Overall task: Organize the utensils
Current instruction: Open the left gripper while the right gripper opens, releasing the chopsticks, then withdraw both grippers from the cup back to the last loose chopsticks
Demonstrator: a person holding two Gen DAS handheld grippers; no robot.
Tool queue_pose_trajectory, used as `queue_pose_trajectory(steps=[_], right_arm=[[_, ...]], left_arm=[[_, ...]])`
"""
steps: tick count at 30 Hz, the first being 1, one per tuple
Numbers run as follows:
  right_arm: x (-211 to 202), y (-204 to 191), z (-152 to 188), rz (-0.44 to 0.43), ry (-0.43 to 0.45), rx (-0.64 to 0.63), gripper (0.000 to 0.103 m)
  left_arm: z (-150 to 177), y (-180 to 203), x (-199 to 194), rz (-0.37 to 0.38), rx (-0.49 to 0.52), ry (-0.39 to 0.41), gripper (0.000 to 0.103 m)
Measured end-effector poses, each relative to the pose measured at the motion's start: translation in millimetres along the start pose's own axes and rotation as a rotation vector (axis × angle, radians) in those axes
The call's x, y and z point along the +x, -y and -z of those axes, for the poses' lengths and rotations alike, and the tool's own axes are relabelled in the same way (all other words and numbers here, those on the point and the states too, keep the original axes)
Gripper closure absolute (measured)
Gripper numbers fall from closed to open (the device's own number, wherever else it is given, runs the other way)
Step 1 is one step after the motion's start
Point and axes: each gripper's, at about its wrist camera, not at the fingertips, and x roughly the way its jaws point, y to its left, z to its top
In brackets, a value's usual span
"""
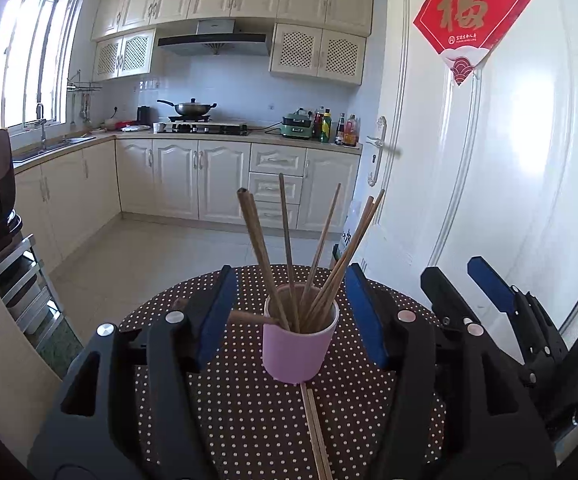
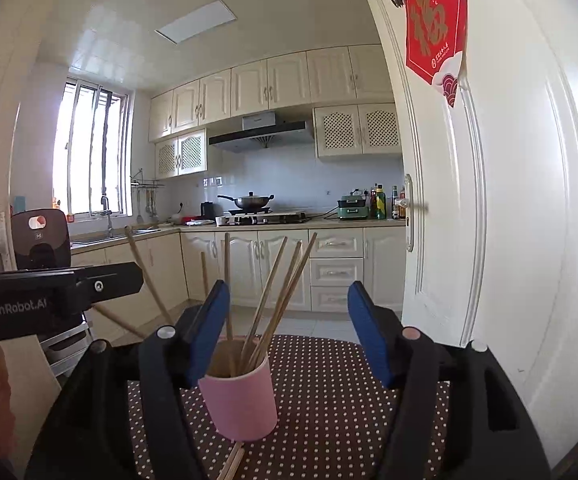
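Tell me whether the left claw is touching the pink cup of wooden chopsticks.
Apart. The left wrist view shows the left claw open, polka-dot cloth visible between each blue pad and the pink cup.

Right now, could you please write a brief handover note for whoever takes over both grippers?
Left gripper: open, holding nothing; the cup sits between its fingers untouched.
Right gripper: open, empty, beside the left one, facing the same cup.
Pink cup: upright on the dotted table, with most chopsticks standing in it.
Done: those chopsticks are in the cup.
Left: a loose pair lies flat on the table at the cup's near side; pick it up and drop it in.
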Motion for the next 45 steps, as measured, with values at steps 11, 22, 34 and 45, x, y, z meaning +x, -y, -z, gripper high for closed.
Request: queue_pose_trajectory(steps=[11, 22, 34, 45], right_arm=[[-15, -3, 17, -0.019, -0.100, 0.000, 0.033], [-3, -1, 43, -0.060, -0.315, 0.041, 0.020], [30, -7, 83, -0.041, -0.601, 0.025, 0.018], [49, -28, 115, 0.007, -0.750, -0.093, 0.018]], left_arm=[[34, -19, -17, -0.035, -0.031, -0.047, 0.041], [65, -37, -15, -0.052, -0.053, -0.136, 0.036], [104, -50, 18, -0.056, -0.082, -0.289, 0.031], [130, -70, 41, -0.059, -0.117, -0.402, 0.030]])
